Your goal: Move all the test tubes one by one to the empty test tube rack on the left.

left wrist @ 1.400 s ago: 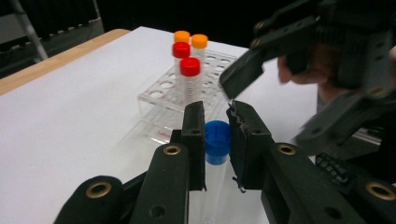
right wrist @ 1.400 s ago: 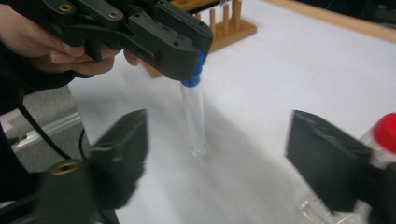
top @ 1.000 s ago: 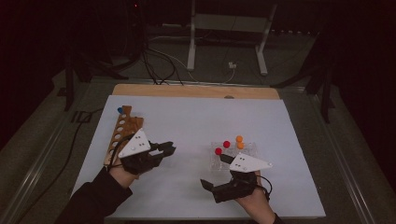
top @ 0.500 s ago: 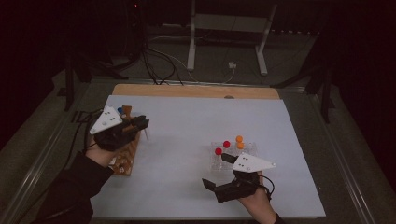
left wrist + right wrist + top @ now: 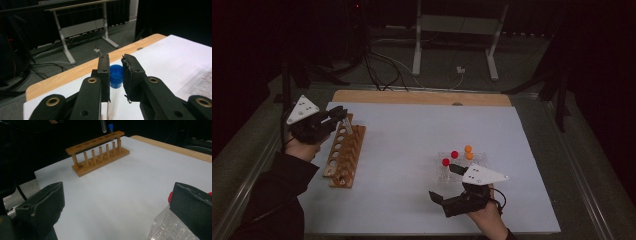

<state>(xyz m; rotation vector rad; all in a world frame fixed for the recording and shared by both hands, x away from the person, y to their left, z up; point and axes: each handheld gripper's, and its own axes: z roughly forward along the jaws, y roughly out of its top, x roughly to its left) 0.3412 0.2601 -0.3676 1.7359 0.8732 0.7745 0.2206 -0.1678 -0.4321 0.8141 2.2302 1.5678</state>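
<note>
The left gripper [image 5: 339, 116] is clamped on a blue-capped tube [image 5: 115, 86], hanging upright above the far end of the wooden rack [image 5: 345, 155], its holes directly below. Far right, the right gripper [image 5: 446, 186], jaws wide apart, sits beside the clear rack [image 5: 462, 162].

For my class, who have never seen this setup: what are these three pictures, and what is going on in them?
A person sits at a white table and holds a hand tool with a two-fingered claw in each hand. One picture looks down from above; the other two come from small cameras that ride on each claw. The left claw grips a clear tube with a blue cap, near the far end of a wooden rack. The right claw is open and holds nothing. It waits beside a clear plastic holder that carries tubes with red and orange caps.
</note>
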